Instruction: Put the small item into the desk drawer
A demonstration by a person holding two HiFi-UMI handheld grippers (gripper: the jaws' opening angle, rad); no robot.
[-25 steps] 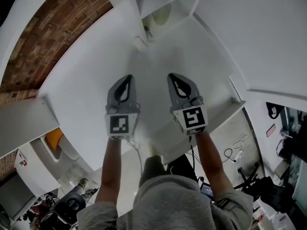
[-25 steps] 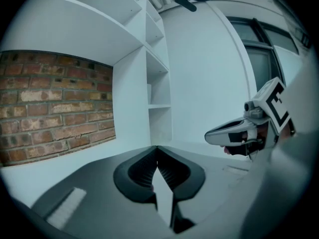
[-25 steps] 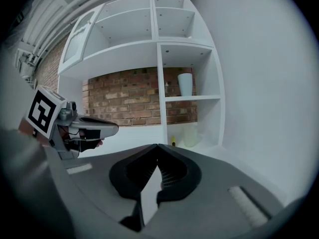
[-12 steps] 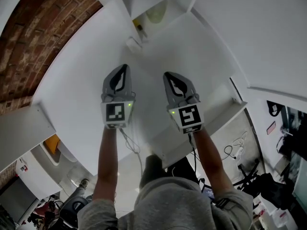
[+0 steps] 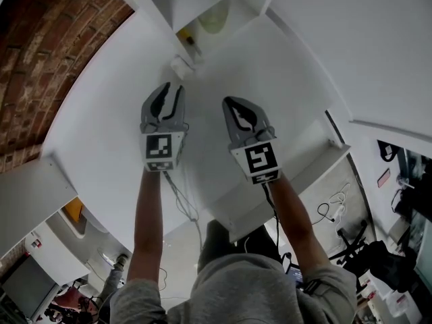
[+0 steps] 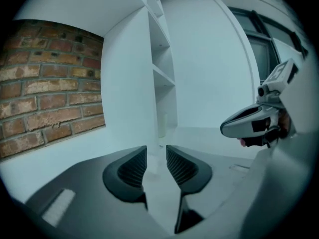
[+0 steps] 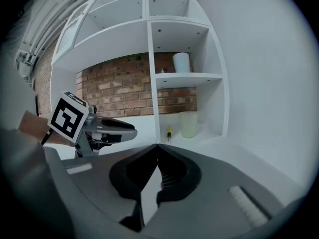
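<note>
Step in hand as I read it: reach and pick. The small item (image 5: 180,67) looks to be the white block on the desk (image 5: 101,133), right at the foot of the shelf unit (image 5: 165,2), just ahead of the left gripper (image 5: 169,90) and not touched. The left jaws are opening: narrow gap so far, nothing between them. The right gripper (image 5: 233,103) has its jaws together with the tips meeting, and it's empty. To do it well, open the left jaws wider than the block before going down. Come in low from the near side, straddle it squarely, and close only once it sits well between the pads. Don't overshoot: a yellow-handled tool (image 5: 191,41) lies just behind the block at the mouth of the bottom cubby, with a cup (image 5: 214,20) deeper in. A push would shove the block into them or under the shelf. The shelf's upright edge is also close beside the block, so tilt away from it. Otherwise there's plenty of room, with bare desk to the left and between the grippers, and the wall (image 5: 351,52) well apart on the right. I take the white ledge at the near right edge to be the drawer (image 5: 300,171), below the right gripper. I can't tell whether it's out far enough. The way back there is bare desk, but the right gripper sits near that line, so move it or use it on the drawer.
</note>
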